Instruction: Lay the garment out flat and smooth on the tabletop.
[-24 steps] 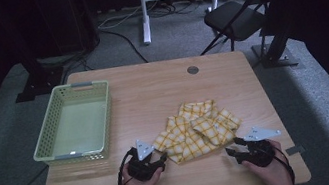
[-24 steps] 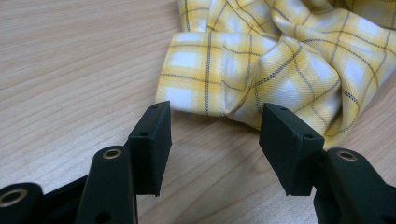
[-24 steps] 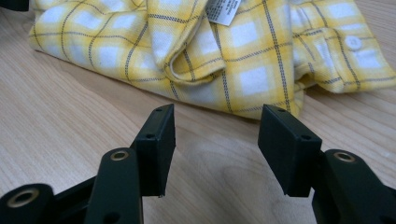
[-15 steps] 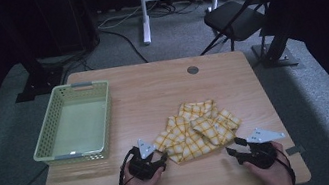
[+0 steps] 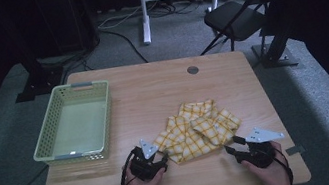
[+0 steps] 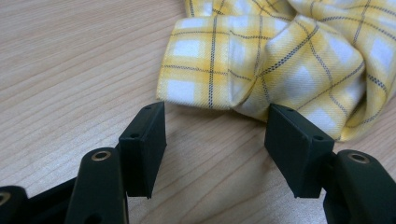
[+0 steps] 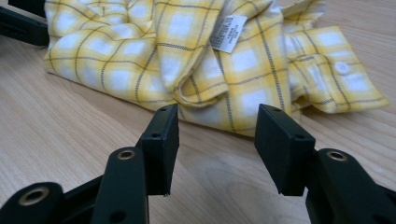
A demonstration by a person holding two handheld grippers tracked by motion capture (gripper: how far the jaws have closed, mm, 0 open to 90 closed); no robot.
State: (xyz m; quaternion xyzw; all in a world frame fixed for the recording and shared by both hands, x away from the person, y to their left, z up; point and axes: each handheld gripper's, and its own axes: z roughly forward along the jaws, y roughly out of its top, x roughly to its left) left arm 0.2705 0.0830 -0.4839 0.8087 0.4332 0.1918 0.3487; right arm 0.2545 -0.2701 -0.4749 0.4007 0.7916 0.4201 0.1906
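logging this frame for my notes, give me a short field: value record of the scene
cloth: crumpled yellow plaid shirt, lying near the table's front edge
left gripper: open, fingers just short of the shirt's hem
right gripper: open, at the shirt's other side, not touching
basket: pale green basket, at the table's left, nothing in it
table: wooden table
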